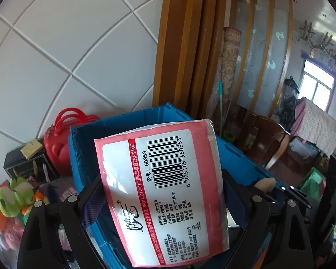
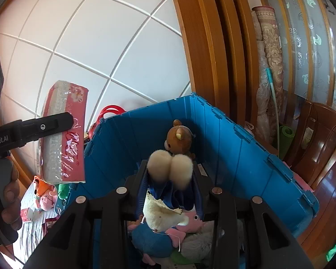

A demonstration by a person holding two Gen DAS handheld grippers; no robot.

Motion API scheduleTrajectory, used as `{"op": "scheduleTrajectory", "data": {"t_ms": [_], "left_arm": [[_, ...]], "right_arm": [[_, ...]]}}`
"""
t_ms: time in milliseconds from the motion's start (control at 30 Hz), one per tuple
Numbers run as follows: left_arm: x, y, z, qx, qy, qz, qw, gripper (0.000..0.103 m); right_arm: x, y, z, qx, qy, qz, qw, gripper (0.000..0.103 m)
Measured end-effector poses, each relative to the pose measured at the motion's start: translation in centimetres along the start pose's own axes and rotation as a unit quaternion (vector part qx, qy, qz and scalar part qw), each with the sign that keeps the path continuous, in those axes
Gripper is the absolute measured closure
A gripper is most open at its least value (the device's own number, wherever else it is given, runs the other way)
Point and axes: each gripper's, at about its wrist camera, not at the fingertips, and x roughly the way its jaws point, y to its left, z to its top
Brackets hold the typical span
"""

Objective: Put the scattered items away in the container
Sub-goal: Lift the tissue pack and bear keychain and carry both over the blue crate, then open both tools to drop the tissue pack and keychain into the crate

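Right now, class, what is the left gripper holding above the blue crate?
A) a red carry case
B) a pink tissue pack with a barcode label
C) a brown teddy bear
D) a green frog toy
B: in the left wrist view the left gripper is clamped on the pink tissue pack, whose barcode label faces the camera, in front of the blue crate.

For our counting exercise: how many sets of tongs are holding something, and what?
2. The left tongs grip a pink tissue pack above the blue crate; the right tongs grip a soft toy over it.
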Motion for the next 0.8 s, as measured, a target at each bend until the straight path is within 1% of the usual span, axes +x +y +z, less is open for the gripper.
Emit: {"op": "scheduleTrajectory", "data": {"t_ms": [267,433,467,500,533,567,600,700,800], "left_arm": [[1.7,-1.3,0.5,0.004,0.005,-0.013,0.9999,0.010],[2.3,-1.2,1.1,-0.001,0.003,-0.020,0.9998,0.009],[2.4,-1.1,1.2,-0.005,0.004,-0.022,0.9997,0.009],[2.7,-1.0,1.3,-0.008,0.010,-0.024,0.9996,0.008],[3.1,-0.8,1.4,-0.010,0.018,-0.023,0.9995,0.007],[3.4,-0.7,1.3,-0.012,0.024,-0.024,0.9994,0.007],[3.5,-0.5,1.3,-0.012,0.026,-0.024,0.9993,0.006],[3.3,0.1,0.9,-0.016,0.019,-0.017,0.9995,0.004],[3.1,0.9,0.7,-0.027,0.019,-0.012,0.9994,0.004]], "right_arm": [[0.3,-1.9,0.4,0.006,0.003,-0.020,1.000,0.069],[0.5,-2.6,0.8,0.007,-0.003,-0.036,0.999,0.069],[0.6,-2.7,1.0,0.006,-0.005,-0.041,0.999,0.066],[0.9,-2.8,1.1,0.007,-0.005,-0.046,0.999,0.061],[0.9,-3.0,1.1,0.011,-0.007,-0.049,0.999,0.042],[0.9,-3.1,1.1,0.015,-0.012,-0.051,0.999,0.019],[0.8,-3.1,1.1,0.017,-0.016,-0.051,0.998,0.013],[1.0,-2.9,1.0,0.013,-0.013,-0.052,0.998,0.013],[1.3,-2.7,0.8,0.014,-0.007,-0.048,0.999,0.013]]}}
